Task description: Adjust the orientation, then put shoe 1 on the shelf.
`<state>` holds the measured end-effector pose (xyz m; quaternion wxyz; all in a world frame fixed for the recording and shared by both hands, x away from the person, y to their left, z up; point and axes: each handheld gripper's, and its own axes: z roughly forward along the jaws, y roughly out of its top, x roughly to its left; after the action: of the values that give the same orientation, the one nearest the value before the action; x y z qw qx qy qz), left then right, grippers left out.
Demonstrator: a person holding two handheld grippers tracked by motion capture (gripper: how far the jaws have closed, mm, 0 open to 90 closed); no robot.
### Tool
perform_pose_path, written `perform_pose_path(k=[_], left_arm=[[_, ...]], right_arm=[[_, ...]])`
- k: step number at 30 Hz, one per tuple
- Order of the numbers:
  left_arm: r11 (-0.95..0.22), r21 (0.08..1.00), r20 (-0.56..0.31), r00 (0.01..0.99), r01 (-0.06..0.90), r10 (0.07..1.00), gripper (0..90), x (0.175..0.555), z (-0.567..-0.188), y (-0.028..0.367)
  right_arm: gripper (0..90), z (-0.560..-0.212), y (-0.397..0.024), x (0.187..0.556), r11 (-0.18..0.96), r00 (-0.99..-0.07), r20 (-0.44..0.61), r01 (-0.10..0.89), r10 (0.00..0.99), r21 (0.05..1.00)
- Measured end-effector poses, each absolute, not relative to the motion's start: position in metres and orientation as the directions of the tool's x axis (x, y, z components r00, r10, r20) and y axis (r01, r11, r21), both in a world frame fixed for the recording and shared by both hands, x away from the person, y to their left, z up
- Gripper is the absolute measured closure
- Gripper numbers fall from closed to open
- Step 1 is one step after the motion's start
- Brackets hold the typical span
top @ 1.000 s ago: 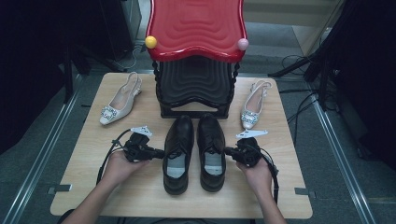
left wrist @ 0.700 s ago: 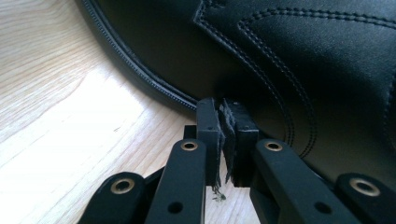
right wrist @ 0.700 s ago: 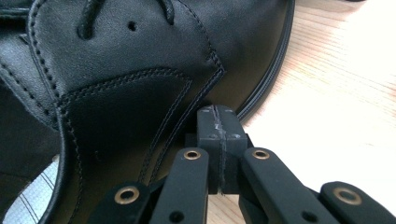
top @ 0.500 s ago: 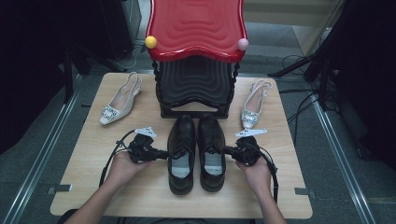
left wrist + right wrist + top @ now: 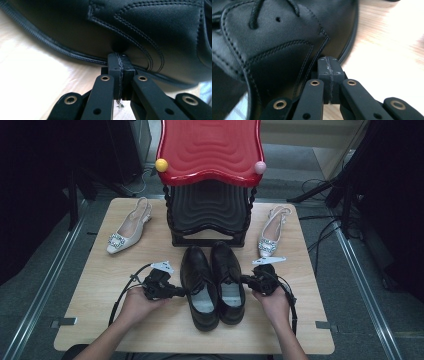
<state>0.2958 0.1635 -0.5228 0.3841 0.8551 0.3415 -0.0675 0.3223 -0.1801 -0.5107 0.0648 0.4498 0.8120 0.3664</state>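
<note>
**Closed grippers pressed against a pair of black lace-up shoes**

A pair of black leather lace-up shoes is seen side by side near the front middle of the wooden table [image 5: 100, 315], toes toward the black stand with the red wavy top [image 5: 210, 150]. The left shoe [image 5: 199, 287] is touched on its outer side by the left gripper [image 5: 181, 292], whose jaws are fully closed with nothing held between them; in the left gripper view its tip [image 5: 121, 58] is pushed into the leather just above the sole. The right shoe [image 5: 227, 280] is met on its outer side by the right gripper [image 5: 246, 280], likewise closed and empty. A cream slingback heel [image 5: 125, 227] is laid at the left of the stand, another [image 5: 271, 232] at its right
</note>
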Motion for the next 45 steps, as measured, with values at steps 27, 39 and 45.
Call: perform_pose_path(k=[27,39,45], left_arm=[[-0.464,0.652,-0.341,0.779,0.599,0.526,63.0,0.286,-0.508,0.169],[-0.468,0.642,-0.318,0.766,0.607,0.558,45.1,0.290,-0.503,0.183],[-0.453,0.652,-0.313,0.760,0.608,0.569,43.3,0.292,-0.500,0.191]], right_arm=[[75.9,-0.485,-0.201,0.320,0.265,-0.570,0.274,0.687,0.775,0.677],[66.3,-0.452,-0.200,0.292,0.301,-0.613,0.281,0.672,0.739,0.676],[62.9,-0.447,-0.179,0.281,0.368,-0.665,0.269,0.654,0.697,0.661]])
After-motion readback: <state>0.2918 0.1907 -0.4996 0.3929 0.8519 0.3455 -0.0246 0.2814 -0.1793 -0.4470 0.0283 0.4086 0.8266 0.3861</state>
